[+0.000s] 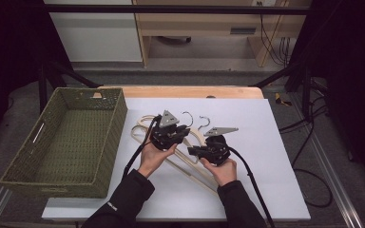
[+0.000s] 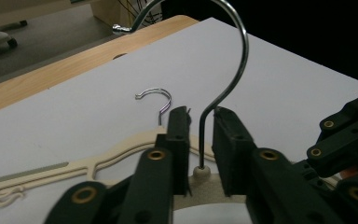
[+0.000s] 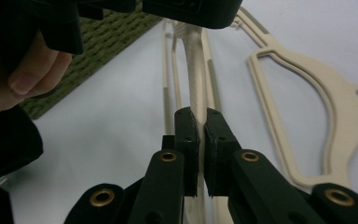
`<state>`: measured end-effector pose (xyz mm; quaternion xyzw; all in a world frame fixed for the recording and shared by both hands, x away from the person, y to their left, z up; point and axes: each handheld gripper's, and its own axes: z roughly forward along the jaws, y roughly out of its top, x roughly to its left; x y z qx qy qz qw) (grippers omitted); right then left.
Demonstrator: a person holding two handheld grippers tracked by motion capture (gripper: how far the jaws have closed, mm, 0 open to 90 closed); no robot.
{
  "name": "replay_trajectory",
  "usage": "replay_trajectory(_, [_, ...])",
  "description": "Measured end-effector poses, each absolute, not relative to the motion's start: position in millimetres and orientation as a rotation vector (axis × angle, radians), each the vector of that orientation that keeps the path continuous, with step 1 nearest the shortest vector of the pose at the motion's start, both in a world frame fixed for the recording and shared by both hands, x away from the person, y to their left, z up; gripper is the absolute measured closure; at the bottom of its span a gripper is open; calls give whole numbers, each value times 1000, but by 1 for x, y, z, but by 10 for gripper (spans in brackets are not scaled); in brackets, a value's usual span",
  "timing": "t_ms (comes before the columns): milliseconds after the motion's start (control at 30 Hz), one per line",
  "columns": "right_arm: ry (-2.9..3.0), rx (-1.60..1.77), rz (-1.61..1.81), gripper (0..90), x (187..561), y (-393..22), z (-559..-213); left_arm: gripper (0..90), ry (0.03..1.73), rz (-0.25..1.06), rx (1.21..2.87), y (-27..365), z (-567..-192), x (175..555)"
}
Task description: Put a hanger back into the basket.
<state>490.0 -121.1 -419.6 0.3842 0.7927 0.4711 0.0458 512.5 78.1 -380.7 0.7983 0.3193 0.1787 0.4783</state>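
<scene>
Two cream hangers with metal hooks are on the white sheet. My left gripper is at the neck of the upper hanger. Its jaws stand apart on either side of the hook's wire stem, and the left gripper is open. My right gripper is shut on one arm of that same hanger, which runs up to the left gripper. In the high view the right gripper sits just right of the left one. The second hanger lies flat on the sheet.
A green woven basket stands at the left of the table, close to the hangers' ends. The second hanger's hook points to the far edge. The sheet's right half is bare. A wooden table edge runs along the back.
</scene>
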Motion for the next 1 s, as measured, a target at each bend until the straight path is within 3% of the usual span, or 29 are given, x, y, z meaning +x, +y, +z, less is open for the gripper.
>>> replay_trajectory(300, [2446,1090,1517,872,473,-122,-407,315,734,397,1901,125,-354,488])
replay_trajectory(567, [2474,955,1577,872,456,-139,-389,211,683,364,1940,161,-352,458])
replay_trajectory(767, [2523,891,1588,871,445,-142,-388,184,627,364,1979,165,-364,442])
replay_trajectory(900, [2575,843,1582,872,440,-138,-390,194,617,370,2034,158,-371,441])
replay_trajectory(1000, [2608,802,1579,872,438,-133,-390,269,610,340,2050,155,-375,442])
